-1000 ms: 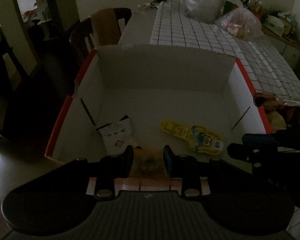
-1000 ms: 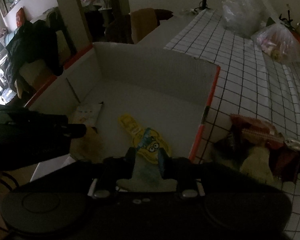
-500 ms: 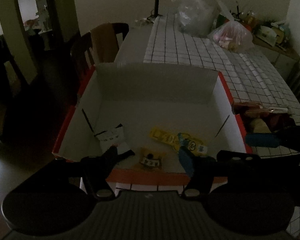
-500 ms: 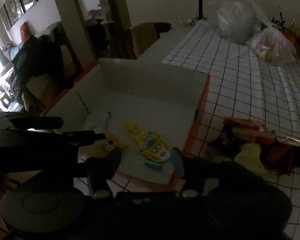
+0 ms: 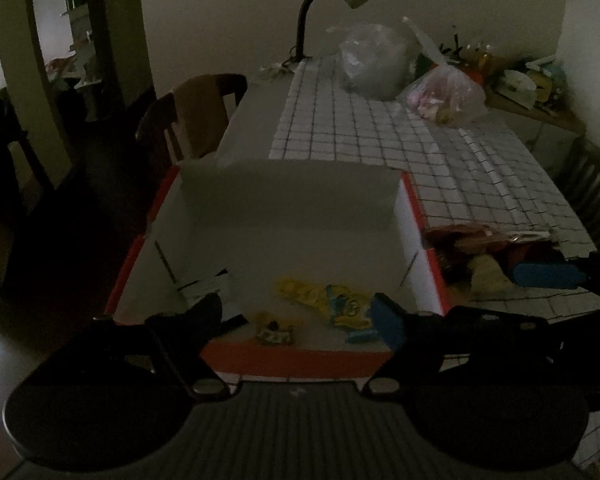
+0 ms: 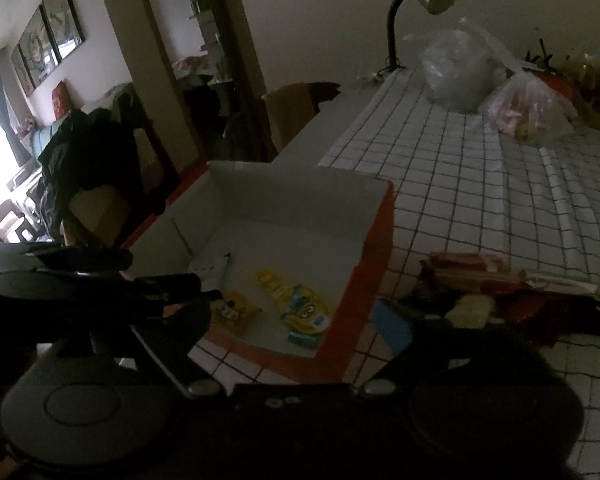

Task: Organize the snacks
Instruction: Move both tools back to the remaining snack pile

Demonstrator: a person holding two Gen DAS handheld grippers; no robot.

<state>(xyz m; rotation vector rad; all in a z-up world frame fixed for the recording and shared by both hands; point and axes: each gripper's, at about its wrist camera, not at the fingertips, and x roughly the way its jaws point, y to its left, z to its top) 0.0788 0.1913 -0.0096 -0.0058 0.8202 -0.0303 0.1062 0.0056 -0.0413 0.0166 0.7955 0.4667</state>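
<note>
Both the left gripper (image 5: 300, 312) and right gripper (image 6: 300, 320), fingers just opened and empty, hang above the box (image 5: 292, 196), where packets (image 5: 328, 300) lie at its near wall; next, probably, comes the dim snack pile (image 6: 512, 296) on the worktop (image 6: 480, 184) right of it.

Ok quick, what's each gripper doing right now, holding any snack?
Left gripper: open, jaws just widened, holding nothing.
Right gripper: open, jaws just widened, holding nothing.
</note>
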